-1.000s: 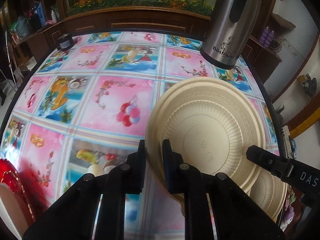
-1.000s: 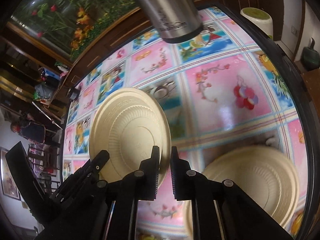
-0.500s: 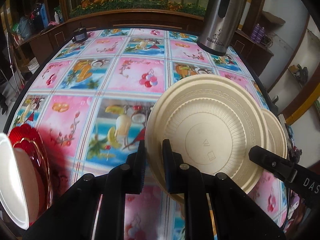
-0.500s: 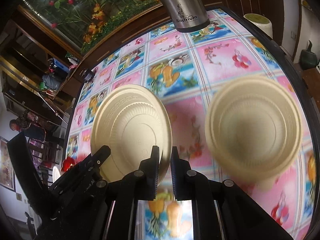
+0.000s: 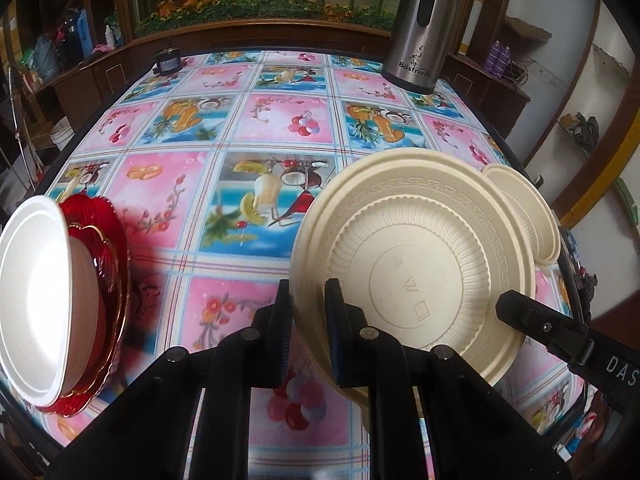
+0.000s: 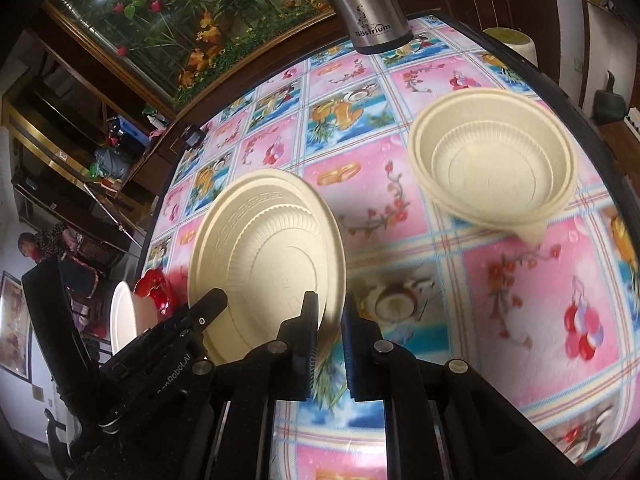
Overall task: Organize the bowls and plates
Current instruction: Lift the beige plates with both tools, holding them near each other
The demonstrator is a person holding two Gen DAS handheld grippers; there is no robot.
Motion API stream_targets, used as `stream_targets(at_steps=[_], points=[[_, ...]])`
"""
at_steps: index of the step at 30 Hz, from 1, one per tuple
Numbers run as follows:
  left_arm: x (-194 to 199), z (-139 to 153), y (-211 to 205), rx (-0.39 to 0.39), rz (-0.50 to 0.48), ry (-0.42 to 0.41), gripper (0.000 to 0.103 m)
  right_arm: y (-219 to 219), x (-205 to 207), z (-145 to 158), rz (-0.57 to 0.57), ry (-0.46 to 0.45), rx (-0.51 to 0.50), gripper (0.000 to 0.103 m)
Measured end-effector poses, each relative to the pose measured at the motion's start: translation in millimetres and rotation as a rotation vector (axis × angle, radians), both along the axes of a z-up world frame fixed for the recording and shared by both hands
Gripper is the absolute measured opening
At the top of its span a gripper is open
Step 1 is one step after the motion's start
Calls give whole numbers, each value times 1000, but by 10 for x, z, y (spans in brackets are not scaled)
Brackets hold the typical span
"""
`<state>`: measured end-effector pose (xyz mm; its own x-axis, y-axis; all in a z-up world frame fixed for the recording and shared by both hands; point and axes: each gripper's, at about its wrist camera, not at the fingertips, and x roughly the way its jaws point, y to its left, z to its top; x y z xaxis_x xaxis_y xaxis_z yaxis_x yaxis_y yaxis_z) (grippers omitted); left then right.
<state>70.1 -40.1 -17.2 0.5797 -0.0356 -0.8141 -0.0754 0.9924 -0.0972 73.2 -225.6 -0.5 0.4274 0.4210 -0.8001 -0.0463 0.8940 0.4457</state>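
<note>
Both grippers pinch the rim of one cream plastic plate [image 5: 416,264], held on edge above the table. My left gripper [image 5: 307,304] is shut on its left rim. My right gripper [image 6: 330,316] is shut on its right rim, where the plate [image 6: 268,256] shows its underside. A cream bowl [image 6: 494,164] sits upright on the tablecloth to the right; in the left wrist view the bowl [image 5: 528,208] peeks out behind the plate. A white bowl [image 5: 32,296] rests in a red glass dish [image 5: 108,240] at the left edge.
A steel thermos [image 5: 424,28] stands at the far right of the table [image 5: 200,184], which has a colourful fruit-print cloth. A small dark object [image 5: 168,62] sits at the far edge. Wooden cabinets and plants line the back wall.
Both grippers have pulled back toward the near side with the plate still held. The thermos looks farther off, and the cream bowl and the red dish with the white bowl have come into fuller view.
</note>
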Motion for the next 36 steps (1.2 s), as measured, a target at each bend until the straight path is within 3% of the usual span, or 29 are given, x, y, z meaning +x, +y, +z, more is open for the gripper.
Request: stream_targets(at_steps=[36], points=[[-413, 28, 474, -8, 64, -18, 13, 469, -306, -26, 96, -38, 27, 11]])
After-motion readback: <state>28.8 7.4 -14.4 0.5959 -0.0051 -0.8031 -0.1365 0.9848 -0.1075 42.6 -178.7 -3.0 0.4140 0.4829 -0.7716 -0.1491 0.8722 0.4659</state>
